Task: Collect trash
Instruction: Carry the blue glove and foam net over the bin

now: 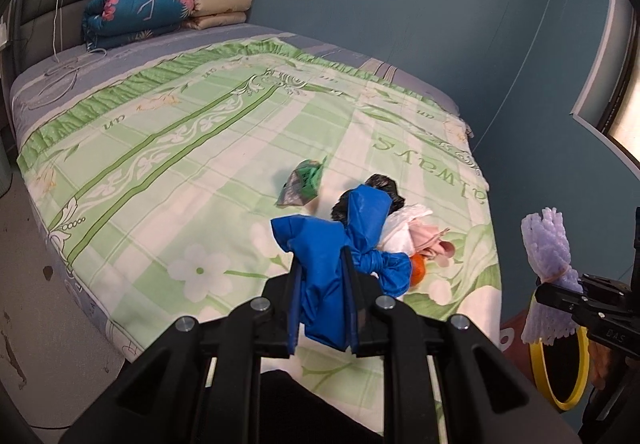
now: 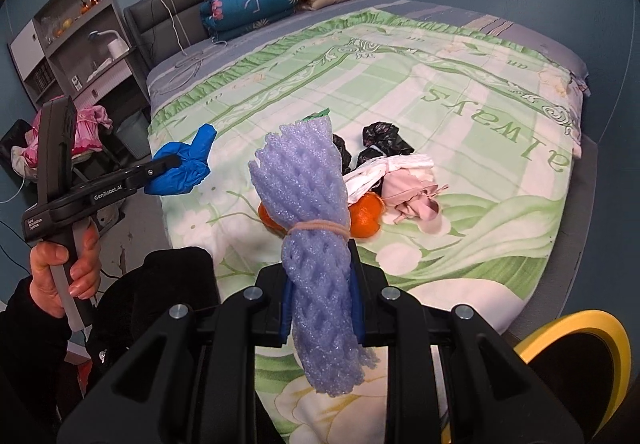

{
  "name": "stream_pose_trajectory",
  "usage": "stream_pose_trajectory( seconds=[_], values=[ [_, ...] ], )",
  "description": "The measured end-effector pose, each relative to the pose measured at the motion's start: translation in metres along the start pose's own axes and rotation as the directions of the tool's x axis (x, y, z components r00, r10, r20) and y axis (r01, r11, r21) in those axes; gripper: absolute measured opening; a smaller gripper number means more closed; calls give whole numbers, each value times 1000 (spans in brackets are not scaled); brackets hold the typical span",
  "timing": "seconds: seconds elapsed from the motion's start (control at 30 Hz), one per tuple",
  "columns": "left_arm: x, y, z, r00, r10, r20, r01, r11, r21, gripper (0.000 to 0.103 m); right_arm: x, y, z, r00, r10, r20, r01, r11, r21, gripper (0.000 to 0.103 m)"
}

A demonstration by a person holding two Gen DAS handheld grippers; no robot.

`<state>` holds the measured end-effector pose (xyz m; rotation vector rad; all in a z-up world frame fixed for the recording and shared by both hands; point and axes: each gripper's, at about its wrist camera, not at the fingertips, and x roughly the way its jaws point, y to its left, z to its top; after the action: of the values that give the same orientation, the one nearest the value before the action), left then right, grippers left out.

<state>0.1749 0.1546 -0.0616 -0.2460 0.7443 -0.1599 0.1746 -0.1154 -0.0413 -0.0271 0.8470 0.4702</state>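
Note:
My left gripper [image 1: 322,264] is shut on a knotted blue plastic bag [image 1: 336,264] and holds it above the bed's near end; it also shows in the right wrist view [image 2: 182,166]. My right gripper [image 2: 320,264] is shut on a purple foam net bundle [image 2: 312,220] tied with a rubber band, seen from the left wrist too [image 1: 546,264]. On the bed lie a green wrapper [image 1: 304,182], black bags [image 2: 382,144], a white and pink bag [image 2: 400,180] and orange fruit [image 2: 366,218].
A yellow-rimmed black bin [image 2: 576,348] stands on the floor at the bed's near right corner. Folded quilts [image 1: 160,10] are stacked at the headboard. A shelf unit [image 2: 72,44] and a chair with pink cloth [image 2: 86,128] stand left of the bed.

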Motion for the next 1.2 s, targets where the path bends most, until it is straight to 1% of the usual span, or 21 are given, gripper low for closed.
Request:
stream_pose_trajectory(
  seconds=[0.27, 0.4, 0.7, 0.97, 1.2],
  values=[
    [-22, -30, 8, 999, -25, 41, 24, 999, 22, 16, -33, -11, -3, 998, -18, 54, 17, 1000, 20, 22],
    [-28, -44, 9, 998, -40, 47, 38, 998, 40, 16, -48, -17, -3, 996, -24, 84, 22, 999, 30, 22],
    [-33, -83, 7, 994, -98, 50, 94, 992, 85, 16, -86, -32, -10, 987, -46, 153, 33, 996, 85, 22],
    [-32, -124, 4, 989, -145, 40, 138, 981, 137, 16, -112, -54, -19, 979, -80, 186, 54, 989, 138, 22],
    [-28, -153, -1, 985, -169, 21, 162, 970, 180, 16, -132, -71, -30, 971, -120, 206, 80, 979, 190, 22]
  ],
)
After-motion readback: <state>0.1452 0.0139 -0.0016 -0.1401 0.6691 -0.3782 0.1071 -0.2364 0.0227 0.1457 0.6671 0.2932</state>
